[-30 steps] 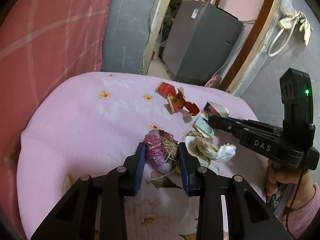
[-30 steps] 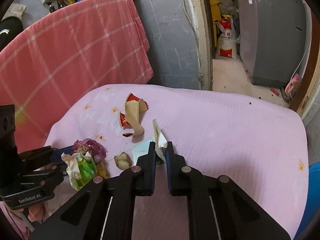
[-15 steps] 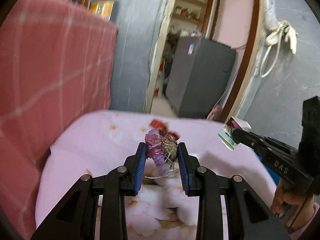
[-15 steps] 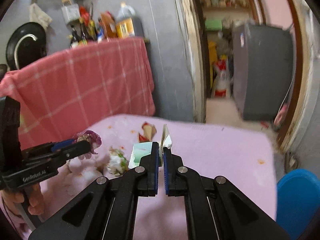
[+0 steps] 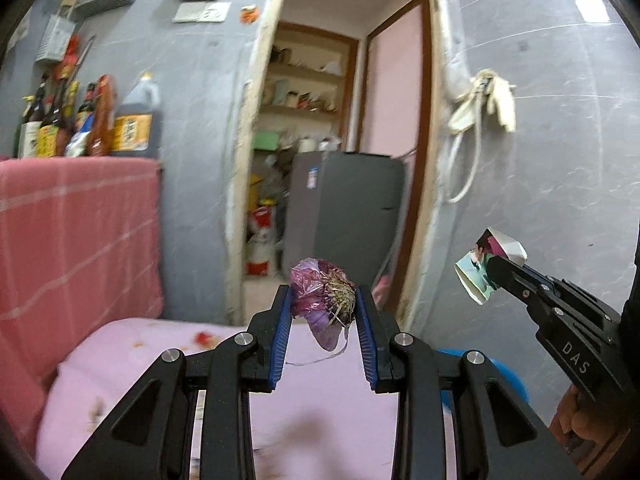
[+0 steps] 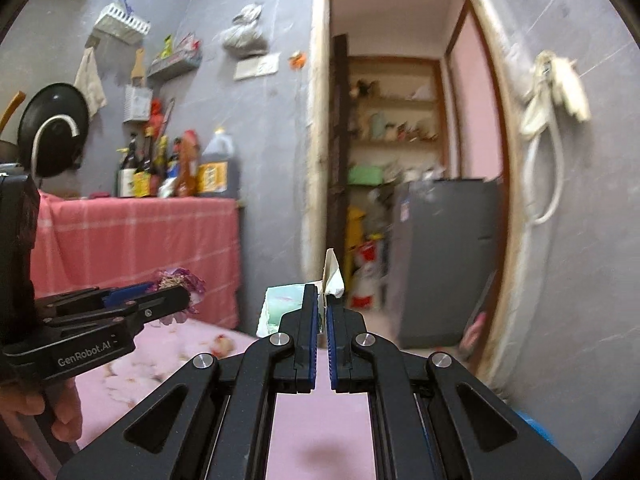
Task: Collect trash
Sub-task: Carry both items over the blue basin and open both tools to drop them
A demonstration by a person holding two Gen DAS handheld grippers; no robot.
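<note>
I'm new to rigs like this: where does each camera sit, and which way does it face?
Left wrist: on the left gripper, facing the doorway; its fingers clamp a purple wad; right gripper and hand at right.
Right wrist: on the right gripper, pinching folded paper; left gripper at left.
Shared: doorway, bottles, pink cloth.

A crumpled purple plastic wrapper with a tuft of dry straw-like fibres (image 5: 324, 298) is clamped between the blue pads of the left hand-held gripper (image 5: 323, 308), held in the air above the pink flowered bench cloth (image 5: 320, 400), a thin strand dangling from its lower end. A folded piece of printed paper packaging, pale green and white (image 6: 304, 300), is pinched upright in the closed right hand-held gripper (image 6: 322, 312), its white corner poking up past the tips. Small reddish scraps (image 5: 204, 337), blurred, lie on the cloth at the far left.
</note>
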